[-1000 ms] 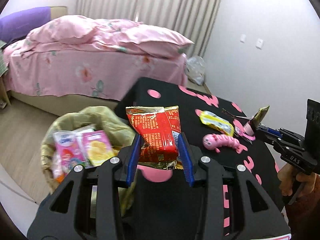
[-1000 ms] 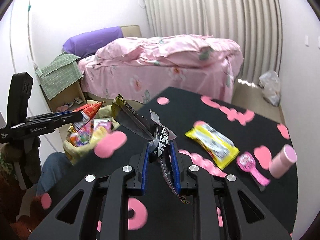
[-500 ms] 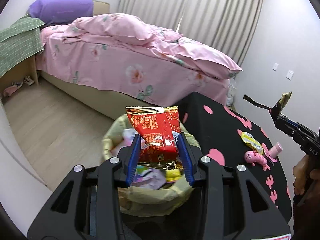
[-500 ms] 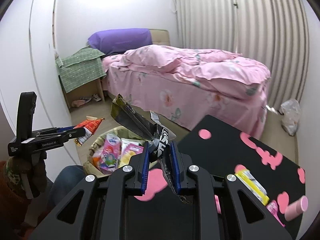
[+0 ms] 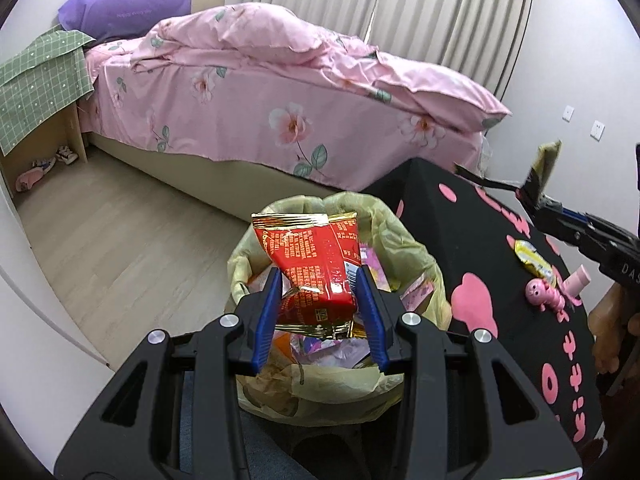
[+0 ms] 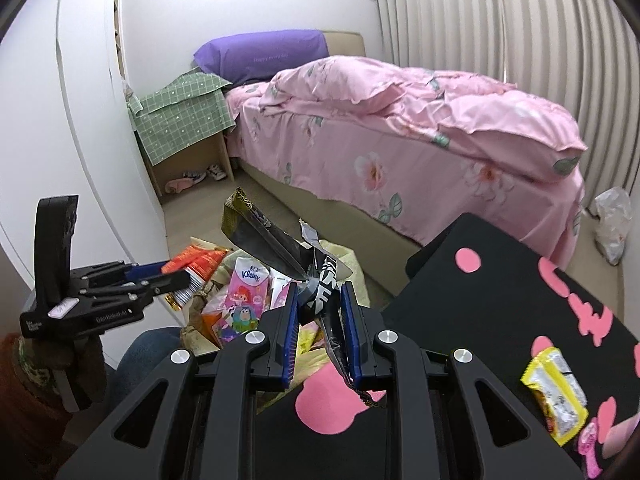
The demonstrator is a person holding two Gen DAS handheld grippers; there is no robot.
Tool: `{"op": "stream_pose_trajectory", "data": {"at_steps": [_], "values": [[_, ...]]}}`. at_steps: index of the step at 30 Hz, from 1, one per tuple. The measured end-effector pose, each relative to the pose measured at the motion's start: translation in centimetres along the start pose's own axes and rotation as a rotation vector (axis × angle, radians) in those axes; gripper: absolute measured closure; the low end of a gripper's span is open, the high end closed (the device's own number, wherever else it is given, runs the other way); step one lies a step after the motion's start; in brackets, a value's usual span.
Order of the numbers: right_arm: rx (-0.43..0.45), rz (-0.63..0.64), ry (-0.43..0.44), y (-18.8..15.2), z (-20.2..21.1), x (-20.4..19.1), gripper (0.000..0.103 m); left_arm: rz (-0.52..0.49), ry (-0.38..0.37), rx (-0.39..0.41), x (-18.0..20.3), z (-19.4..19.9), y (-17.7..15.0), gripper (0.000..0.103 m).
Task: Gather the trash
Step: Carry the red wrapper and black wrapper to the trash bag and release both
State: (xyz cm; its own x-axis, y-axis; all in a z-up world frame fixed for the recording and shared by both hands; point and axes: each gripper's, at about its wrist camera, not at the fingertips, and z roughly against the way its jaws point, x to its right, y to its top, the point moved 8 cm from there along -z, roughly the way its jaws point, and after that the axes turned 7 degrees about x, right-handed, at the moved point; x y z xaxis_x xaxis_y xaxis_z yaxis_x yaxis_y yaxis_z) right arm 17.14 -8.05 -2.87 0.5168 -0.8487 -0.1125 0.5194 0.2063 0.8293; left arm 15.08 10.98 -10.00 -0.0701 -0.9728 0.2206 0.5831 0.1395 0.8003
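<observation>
My left gripper [image 5: 319, 294] is shut on a red and gold snack bag [image 5: 316, 264] and holds it right above the open trash bin [image 5: 404, 240], which has a yellowish liner and several wrappers inside. My right gripper [image 6: 319, 309] is shut on a crumpled black and silver wrapper [image 6: 276, 244] and holds it over the table's left edge, beside the trash bin [image 6: 240, 300]. The left gripper [image 6: 160, 276] with the red bag [image 6: 200, 262] also shows in the right wrist view. The right gripper [image 5: 536, 200] shows at the right in the left wrist view.
A black table [image 5: 460, 240] with pink patches stands right of the bin. On it lie a yellow wrapper [image 6: 558, 386], a pink toy [image 5: 546, 296] and a pink tube [image 5: 576, 280]. A pink bed [image 5: 280, 100] lies behind. A wall [image 6: 60, 120] is at the left.
Both grippers have swung left from the table toward the bin. The left one now holds the red bag straight over the bin's opening. Both stay shut on their wrappers.
</observation>
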Motion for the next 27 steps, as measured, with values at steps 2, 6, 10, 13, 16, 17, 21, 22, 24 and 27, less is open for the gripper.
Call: {"op": "stream_pose_trajectory", "data": {"at_steps": [2, 6, 10, 13, 16, 17, 21, 22, 24, 27], "values": [[-0.012, -0.008, 0.017, -0.1, -0.7, -0.1, 0.083, 0.000, 0.000, -0.012, 0.1, -0.6, -0.2, 0.067], [-0.033, 0.008, 0.035, 0.0, -2.8, -0.3, 0.083, 0.004, 0.000, -0.036, -0.1, -2.2, -0.6, 0.067], [-0.071, -0.018, 0.056, -0.3, -5.3, 0.0, 0.083, 0.012, -0.053, -0.038, 0.2, -4.9, -0.5, 0.067], [-0.106, -0.037, 0.049, -0.8, -7.3, 0.6, 0.083, -0.044, -0.064, -0.057, 1.2, -7.9, -0.3, 0.067], [-0.126, -0.046, 0.037, -1.4, -8.4, 1.0, 0.083, -0.078, 0.003, -0.135, 1.1, -10.9, -1.1, 0.067], [-0.135, -0.053, 0.039, -1.6, -8.7, 1.2, 0.083, -0.077, 0.012, -0.168, 0.9, -11.5, -1.7, 0.069], [-0.187, -0.063, 0.060, -2.6, -10.4, 1.4, 0.083, -0.066, -0.020, -0.228, 0.8, -12.1, -3.5, 0.073], [-0.206, -0.059, 0.065, -3.0, -11.2, 1.4, 0.083, -0.084, -0.016, -0.233, 0.9, -12.0, -3.9, 0.073], [-0.228, -0.060, 0.071, -3.5, -12.2, 1.2, 0.083, -0.092, -0.018, -0.240, 0.9, -11.7, -4.2, 0.073], [-0.240, -0.057, 0.085, -3.9, -13.0, 0.7, 0.083, -0.053, -0.049, -0.226, 1.0, -10.6, -4.1, 0.073]]}}
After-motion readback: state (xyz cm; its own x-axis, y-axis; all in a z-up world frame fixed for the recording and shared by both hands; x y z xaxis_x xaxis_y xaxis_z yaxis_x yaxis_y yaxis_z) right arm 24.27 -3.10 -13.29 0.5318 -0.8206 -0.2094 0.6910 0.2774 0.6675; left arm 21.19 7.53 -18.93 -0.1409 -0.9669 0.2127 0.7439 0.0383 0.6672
